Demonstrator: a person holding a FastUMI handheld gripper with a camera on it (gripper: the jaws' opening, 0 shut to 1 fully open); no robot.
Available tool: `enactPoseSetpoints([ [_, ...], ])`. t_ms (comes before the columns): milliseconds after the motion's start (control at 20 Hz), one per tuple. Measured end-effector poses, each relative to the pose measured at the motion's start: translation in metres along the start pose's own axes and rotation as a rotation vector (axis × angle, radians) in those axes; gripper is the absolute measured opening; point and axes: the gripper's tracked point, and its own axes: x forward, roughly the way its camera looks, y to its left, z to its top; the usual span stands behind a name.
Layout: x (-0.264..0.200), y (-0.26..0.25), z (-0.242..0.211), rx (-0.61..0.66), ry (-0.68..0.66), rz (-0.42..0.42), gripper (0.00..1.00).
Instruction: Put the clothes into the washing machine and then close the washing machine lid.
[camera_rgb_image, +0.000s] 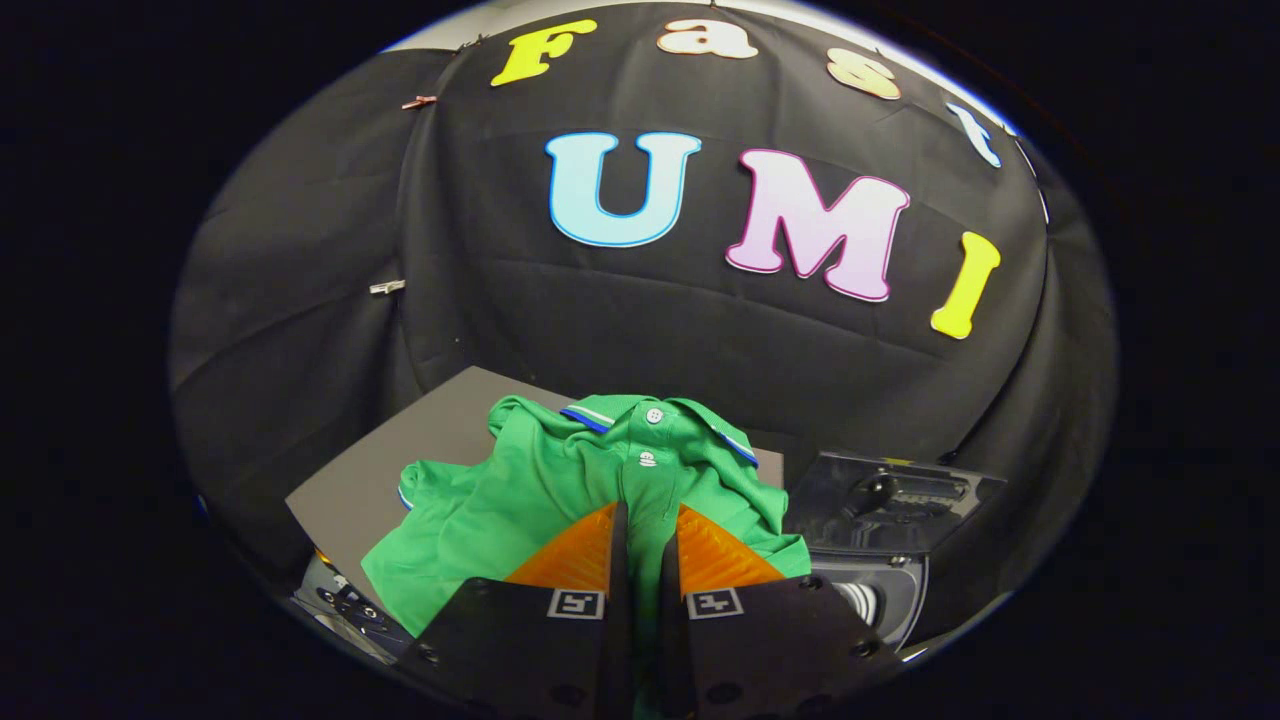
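A green polo shirt (540, 480) with a white-and-blue trimmed collar and white buttons hangs bunched from my gripper (643, 530). Both fingers are shut on its button placket, with green cloth pinched in the narrow gap between them. The shirt spreads left and right of the fingers and covers part of the grey surface beneath. To the right of the fingers stands the washing machine (880, 560), its dark lid (880, 495) raised open, and striped cloth (862, 600) shows inside its opening.
A grey flat board (400, 450) lies beyond and left of the shirt. A dark control panel with buttons (345, 600) peeks out below the shirt's left side. Black cloth walls close in behind and on both sides.
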Motion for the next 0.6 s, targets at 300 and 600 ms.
enactPoseSetpoints([
  [300, -0.012, -0.062, 0.004, 0.005, -0.029, 0.006, 0.15],
  [600, -0.015, -0.161, -0.013, 0.063, -0.011, -0.016, 0.15],
])
